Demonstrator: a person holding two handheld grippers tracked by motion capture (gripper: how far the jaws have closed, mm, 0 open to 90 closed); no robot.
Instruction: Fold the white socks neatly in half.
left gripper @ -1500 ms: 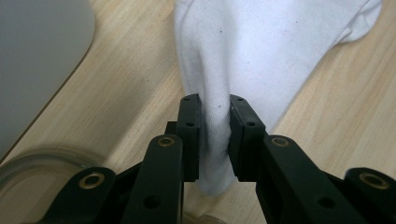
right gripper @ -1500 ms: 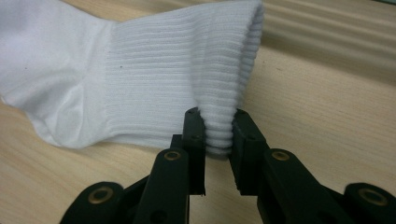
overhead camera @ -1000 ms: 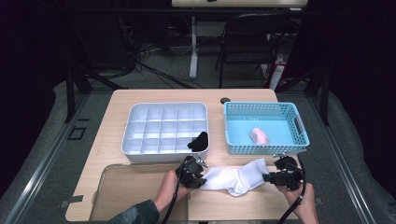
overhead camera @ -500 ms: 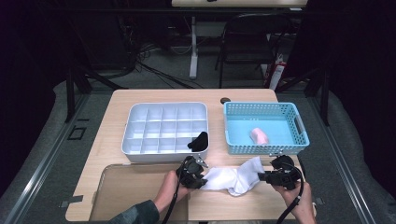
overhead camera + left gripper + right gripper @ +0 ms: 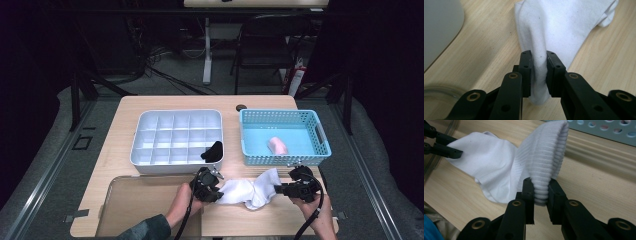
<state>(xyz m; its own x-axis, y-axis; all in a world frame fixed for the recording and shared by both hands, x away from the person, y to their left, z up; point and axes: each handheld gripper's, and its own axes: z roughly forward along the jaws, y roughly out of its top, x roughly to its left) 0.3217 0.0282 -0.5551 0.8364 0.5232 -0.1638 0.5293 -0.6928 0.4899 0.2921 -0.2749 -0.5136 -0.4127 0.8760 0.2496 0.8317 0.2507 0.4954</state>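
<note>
Since a second ago the right gripper (image 5: 278, 190) has drifted slightly left toward the left gripper (image 5: 216, 189); the white sock (image 5: 248, 190) between them has gone from stretched to slack, bunching in the middle. Otherwise little change: grips hold, both hands roughly in place. My read: this is the fold/gather step, ends being brought together before the sock goes to the white divided tray (image 5: 176, 139) or the blue basket (image 5: 285, 136)

Left gripper: clamped on the smooth end of the sock, fabric pinched between the pads (image 5: 526, 65) in the left gripper view. Right gripper: clamped on the ribbed cuff (image 5: 549, 160), cuff standing up out of the jaws

Sock sits on the wooden table (image 5: 125, 130) at the near edge, in front of the gap between tray and basket, just right of the clear lid-like sheet (image 5: 135, 205). Long axis runs left-right across the table, cuff end to the right and tilted up toward the basket, other end left

A black item (image 5: 213, 151) lies in the tray's near-right cell, a pink one (image 5: 278, 145) in the basket
</note>
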